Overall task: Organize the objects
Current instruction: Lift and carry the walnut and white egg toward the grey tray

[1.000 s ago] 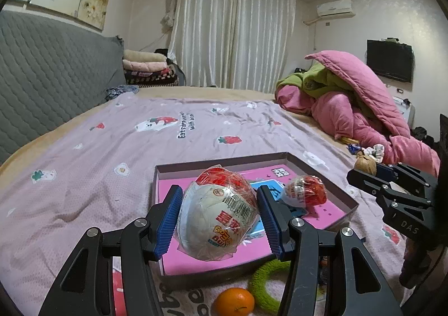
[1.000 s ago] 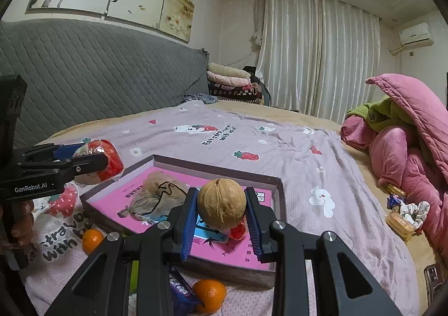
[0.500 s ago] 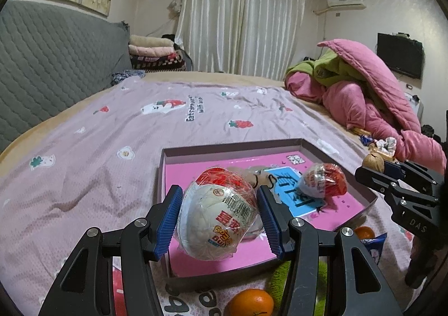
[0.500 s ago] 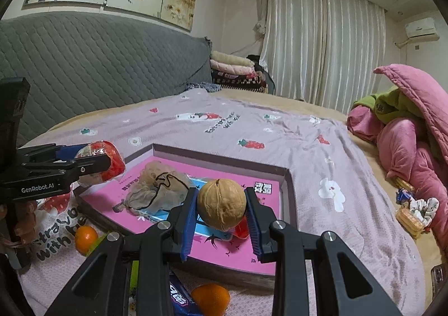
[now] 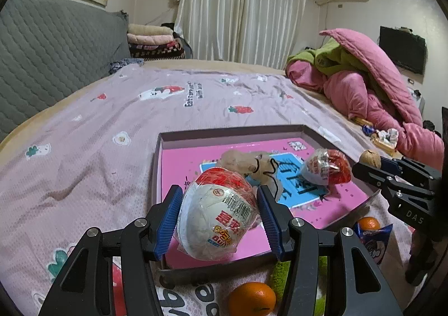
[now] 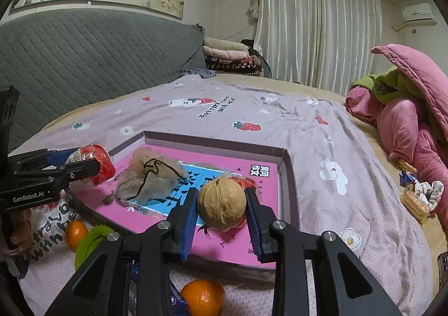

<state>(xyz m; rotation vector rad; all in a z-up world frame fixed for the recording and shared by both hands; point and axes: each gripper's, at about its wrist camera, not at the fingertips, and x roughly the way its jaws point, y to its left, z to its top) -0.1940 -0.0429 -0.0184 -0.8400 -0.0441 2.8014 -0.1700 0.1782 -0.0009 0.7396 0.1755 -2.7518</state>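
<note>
**Two claws, two catches above a pink tray**

Nearest the left wrist camera, the left claw (image 5: 218, 215) stands fairly wide, its blue ribbed pads pressed against both sides of a large wrapped egg (image 5: 217, 216), white below and red on top, held over the near edge of the tray (image 5: 161, 164). In the right wrist view, the right claw (image 6: 221, 208) is drawn in much narrower, clamped on a walnut (image 6: 221, 205) above the tray's near right part.

Below the claws, on the bedsheet (image 5: 84, 153) in front of the tray, lie an orange (image 5: 251, 298), a fuzzy green ring (image 6: 91, 241), a blue snack packet (image 5: 373, 240) and a second orange (image 5: 369, 223). The right wrist view shows one more orange (image 6: 75, 233) beside the ring.

Inside the shallow tray, on its pink printed floor, sits a crumpled beige drawstring pouch (image 6: 152, 178) near the middle. A second, smaller wrapped egg (image 5: 326, 166) rests toward the tray's right side, just beyond the walnut.

Farther off, a heap of pink and green bedding (image 5: 364, 83) is piled at the bed's right, a grey quilted headboard (image 6: 84, 64) runs along the left, and pale curtains (image 5: 243, 8) hang at the back.
</note>
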